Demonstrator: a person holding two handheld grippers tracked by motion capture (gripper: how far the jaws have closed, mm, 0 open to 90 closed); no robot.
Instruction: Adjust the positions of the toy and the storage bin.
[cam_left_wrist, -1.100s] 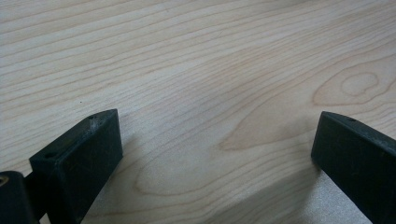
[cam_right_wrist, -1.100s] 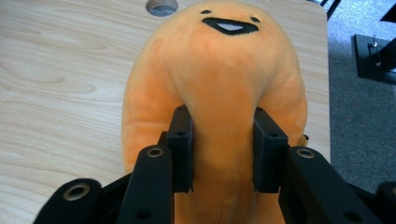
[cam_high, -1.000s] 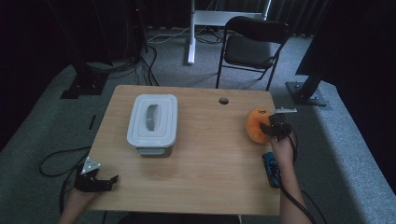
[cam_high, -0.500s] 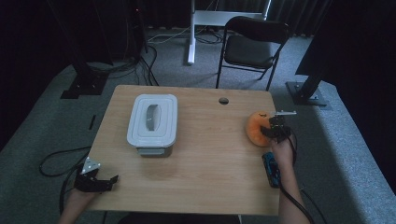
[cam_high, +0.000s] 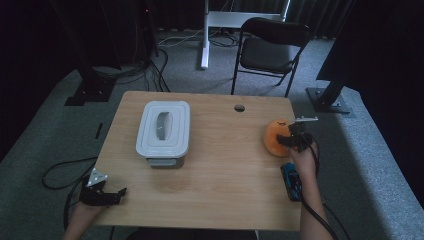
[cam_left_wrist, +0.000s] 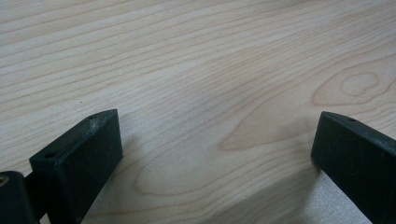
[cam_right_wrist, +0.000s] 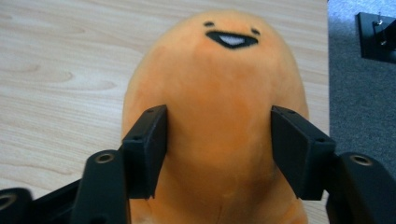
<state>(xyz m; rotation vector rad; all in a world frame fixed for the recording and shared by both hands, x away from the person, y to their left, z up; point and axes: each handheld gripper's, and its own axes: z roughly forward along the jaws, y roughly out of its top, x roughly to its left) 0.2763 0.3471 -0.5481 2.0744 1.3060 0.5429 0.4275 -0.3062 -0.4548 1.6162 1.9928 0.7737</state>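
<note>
1. Left jaws first: my left gripper (cam_high: 116, 193) is parked at the near left corner of the table (cam_high: 225, 175). The jaws are spread wide with nothing between them, just pale wood grain with a knot swirl off the right-hand tip. The pads are chunky matte black blocks, a bit scuffed.
2. Ahead of those jaws and a bit right sits the box (cam_high: 163, 127), well apart from them. It's a rounded grey-white rectangle, smooth hard plastic by the look of it, with the lid on and a grip in a recess on top. Neither gripper is on it.
3. Right jaws: my right gripper (cam_right_wrist: 218, 140) is at the far right edge, and the plush (cam_right_wrist: 219, 93) sits right between the jaws. It's an orange egg-shaped blob with short fuzzy fabric and a little stitched grin on the end away from me. These jaws have just been opening. They're now about half spread, the pads sit at its flanks, and the fur doesn't look pinched, so I'd call that a let-go rather than a grip.
4. Progress, my guess: the plush is lying on the wood by the right edge and the box is shut. If the plush is meant for the box, pretty much everything is left to do: lid off, carry it over, drop it in.
</note>
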